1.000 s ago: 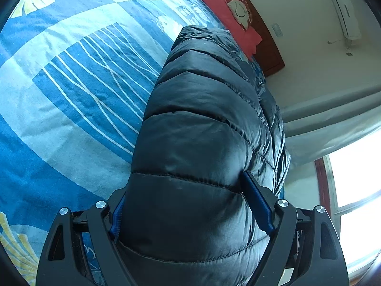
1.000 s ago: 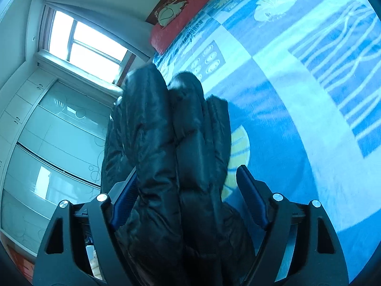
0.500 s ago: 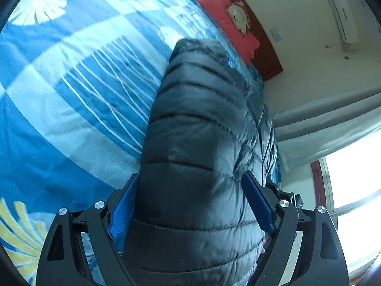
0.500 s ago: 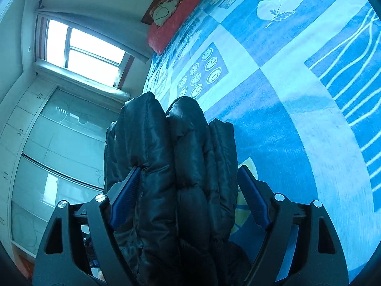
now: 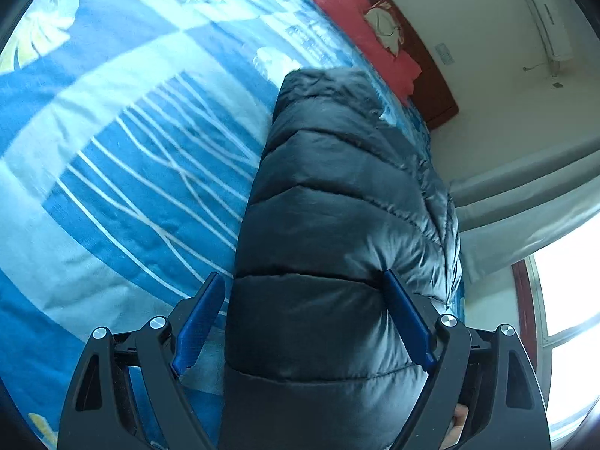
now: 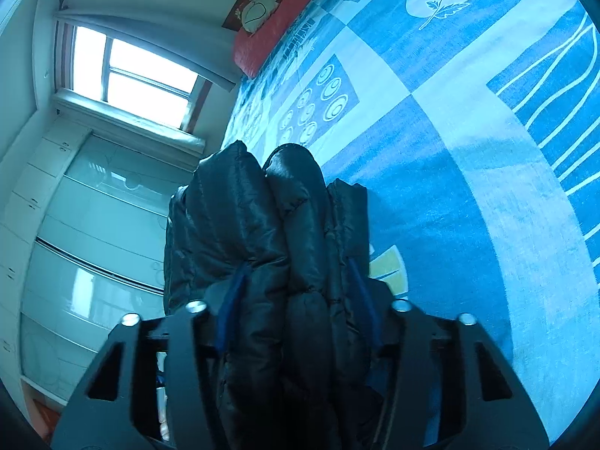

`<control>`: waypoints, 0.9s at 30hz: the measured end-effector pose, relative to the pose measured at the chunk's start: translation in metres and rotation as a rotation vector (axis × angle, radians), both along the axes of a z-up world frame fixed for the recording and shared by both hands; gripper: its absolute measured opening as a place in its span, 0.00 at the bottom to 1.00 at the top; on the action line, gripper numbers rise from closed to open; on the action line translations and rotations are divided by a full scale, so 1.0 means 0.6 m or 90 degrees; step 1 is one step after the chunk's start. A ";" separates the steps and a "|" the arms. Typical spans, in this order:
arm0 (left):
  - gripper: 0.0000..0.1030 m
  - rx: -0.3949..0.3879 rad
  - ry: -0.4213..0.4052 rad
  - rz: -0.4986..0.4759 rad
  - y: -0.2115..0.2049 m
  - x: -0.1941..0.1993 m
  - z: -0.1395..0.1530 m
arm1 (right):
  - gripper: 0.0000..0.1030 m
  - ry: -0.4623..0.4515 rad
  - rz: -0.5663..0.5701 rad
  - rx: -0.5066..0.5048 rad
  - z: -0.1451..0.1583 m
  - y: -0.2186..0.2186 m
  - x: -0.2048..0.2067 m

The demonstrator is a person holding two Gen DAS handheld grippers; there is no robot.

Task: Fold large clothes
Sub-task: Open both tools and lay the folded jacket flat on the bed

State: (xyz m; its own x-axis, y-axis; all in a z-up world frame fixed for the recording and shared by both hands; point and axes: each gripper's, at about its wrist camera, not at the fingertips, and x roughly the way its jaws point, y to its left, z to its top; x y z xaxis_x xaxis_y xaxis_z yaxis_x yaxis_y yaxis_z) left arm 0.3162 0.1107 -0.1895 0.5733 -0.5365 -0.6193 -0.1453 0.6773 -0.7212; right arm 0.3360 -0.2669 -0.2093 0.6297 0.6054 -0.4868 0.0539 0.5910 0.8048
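A dark quilted puffer jacket (image 5: pixel 337 225) lies folded in layers over the blue patterned bed cover (image 5: pixel 112 150). My left gripper (image 5: pixel 303 318) stands wide open around the jacket's near end; the left blue pad (image 5: pixel 198 322) is clear of the fabric, the right pad touches it. In the right wrist view my right gripper (image 6: pixel 296 300) is shut on the bunched folds of the jacket (image 6: pixel 285 225), its blue pads pressed into the fabric from both sides.
A red pillow (image 5: pixel 367 37) and dark wooden headboard (image 5: pixel 423 60) are at the bed's far end. A wall air conditioner (image 5: pixel 543 11), a curtained window (image 6: pixel 142 71) and glass-fronted wardrobe doors (image 6: pixel 93 243) line the room. The bed cover (image 6: pixel 468 150) spreads to the right.
My right gripper has closed onto the bunched jacket folds. My left gripper's left pad has come off the jacket, and both views have shifted slightly over the bed.
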 end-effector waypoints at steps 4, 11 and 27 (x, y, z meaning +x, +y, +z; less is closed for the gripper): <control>0.81 0.021 0.000 -0.004 -0.006 -0.001 -0.004 | 0.48 0.007 -0.003 0.017 -0.004 -0.005 -0.004; 0.81 0.090 -0.021 0.008 -0.010 -0.021 0.043 | 0.64 0.006 -0.024 0.029 0.008 -0.012 -0.042; 0.82 0.394 -0.137 0.012 -0.062 -0.184 0.150 | 0.76 -0.028 -0.110 -0.365 0.154 0.086 -0.239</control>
